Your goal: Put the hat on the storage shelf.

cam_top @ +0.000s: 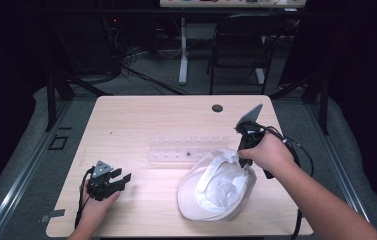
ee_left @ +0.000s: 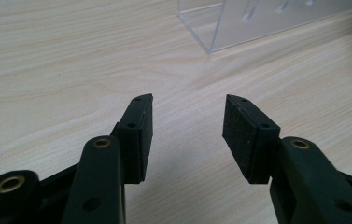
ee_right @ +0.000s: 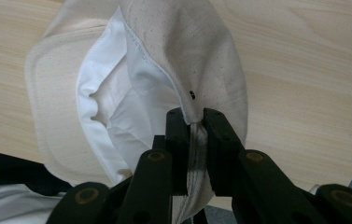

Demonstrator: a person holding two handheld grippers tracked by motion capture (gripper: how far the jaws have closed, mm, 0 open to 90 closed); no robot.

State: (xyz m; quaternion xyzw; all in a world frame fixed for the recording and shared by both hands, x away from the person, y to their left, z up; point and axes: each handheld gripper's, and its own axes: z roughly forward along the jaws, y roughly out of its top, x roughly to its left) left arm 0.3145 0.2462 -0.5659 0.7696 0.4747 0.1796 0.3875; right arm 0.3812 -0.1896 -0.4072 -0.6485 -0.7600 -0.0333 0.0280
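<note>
Keep the right gripper (ee_right: 193, 122) clamped tight on the white cap (cam_top: 216, 192), lifting slowly beside the clear rack (cam_top: 188, 149).

A clear plastic rack (cam_top: 188, 149) lies at the table (cam_top: 141, 120) centre, a dark hole (cam_top: 217, 108) at one o'clock.

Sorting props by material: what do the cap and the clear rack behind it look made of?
Cap: off-white woven cotton or canvas, matte, with visible stitching and a smoother white lining. Clear rack: transparent, glossy plastic, likely acrylic, with bright, sharp edges.
</note>
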